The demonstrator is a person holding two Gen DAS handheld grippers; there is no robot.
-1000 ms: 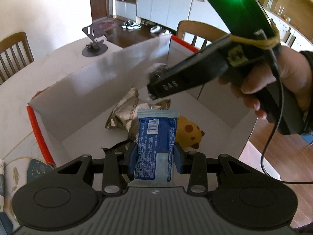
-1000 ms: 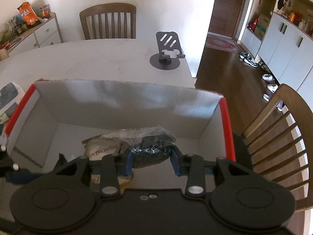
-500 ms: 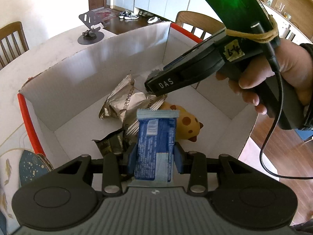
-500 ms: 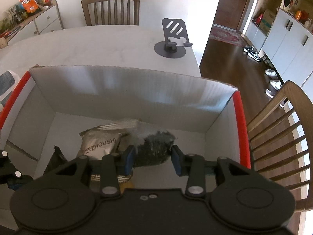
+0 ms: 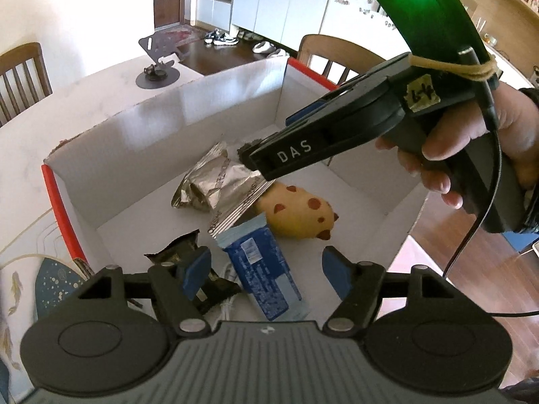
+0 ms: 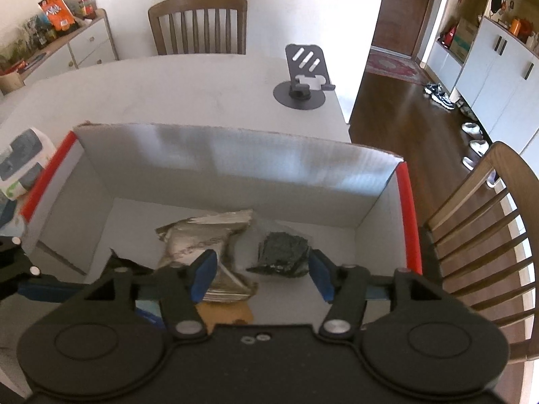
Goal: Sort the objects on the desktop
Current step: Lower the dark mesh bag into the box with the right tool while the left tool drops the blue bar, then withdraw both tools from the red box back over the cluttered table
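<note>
A white cardboard box (image 5: 209,107) with red edges holds the sorted items. My left gripper (image 5: 266,274) hovers over the near side, its jaws opening. The blue snack packet (image 5: 259,262) lies tilted between the pads, touching neither. My right gripper (image 6: 262,277) is over the box too, jaws opening, and a dark clear-wrapped lump (image 6: 283,252) sits on the box floor just beyond its pads, free of them. In the box are also a silver foil packet (image 5: 215,185), a yellow spotted toy (image 5: 299,212) and a dark wrapper (image 5: 178,252). A hand holds the right gripper (image 5: 256,156) above the foil packet.
A grey phone stand (image 6: 303,77) stands on the white table (image 6: 168,94) behind the box. A wooden chair (image 6: 478,222) is close to the box's right side and another (image 6: 198,23) is at the far edge. A white-and-grey pack (image 6: 23,165) lies left of the box.
Both grippers have opened. The blue packet left the left pads and tipped down into the box. The dark lump left the right pads and now rests on the box floor.
</note>
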